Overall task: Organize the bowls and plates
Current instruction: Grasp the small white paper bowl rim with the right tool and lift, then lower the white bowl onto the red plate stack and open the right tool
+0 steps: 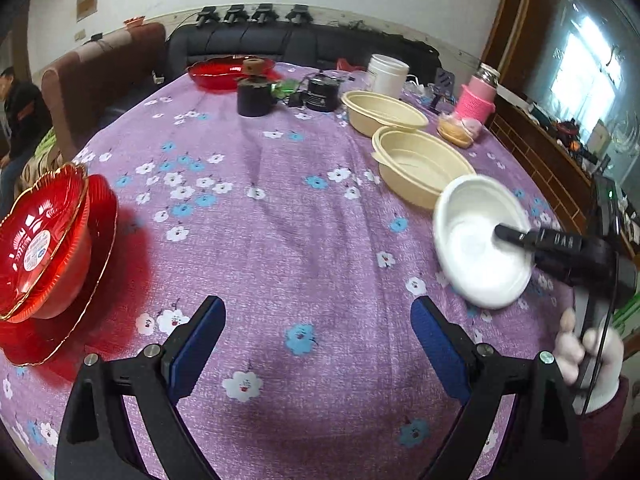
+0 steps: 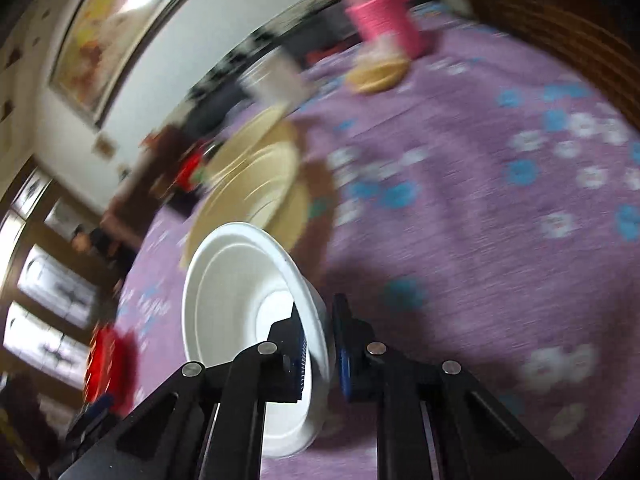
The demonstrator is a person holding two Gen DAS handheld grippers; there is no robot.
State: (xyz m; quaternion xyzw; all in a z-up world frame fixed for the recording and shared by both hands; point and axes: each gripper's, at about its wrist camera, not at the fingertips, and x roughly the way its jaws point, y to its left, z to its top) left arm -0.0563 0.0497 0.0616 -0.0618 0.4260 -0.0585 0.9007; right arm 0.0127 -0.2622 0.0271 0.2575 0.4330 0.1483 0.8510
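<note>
My right gripper (image 2: pixel 318 324) is shut on the rim of a white bowl (image 2: pixel 240 304) and holds it tilted above the purple flowered tablecloth; the bowl also shows in the left wrist view (image 1: pixel 476 248) with the right gripper (image 1: pixel 516 236) reaching in from the right. Two beige bowls (image 1: pixel 420 168) (image 1: pixel 384 114) sit behind it; the right wrist view shows them blurred (image 2: pixel 256 184). A red bowl (image 1: pixel 40 240) rests on a red plate (image 1: pixel 80 300) at the left. My left gripper (image 1: pixel 318 312) is open and empty over the cloth.
A second red plate (image 1: pixel 224 74), a black cup (image 1: pixel 254 98), a black tin (image 1: pixel 322 94), a white tub (image 1: pixel 386 74) and a pink-sleeved jar (image 1: pixel 478 98) stand at the far side. A small filled dish (image 1: pixel 456 132) lies near the jar. A sofa stands behind.
</note>
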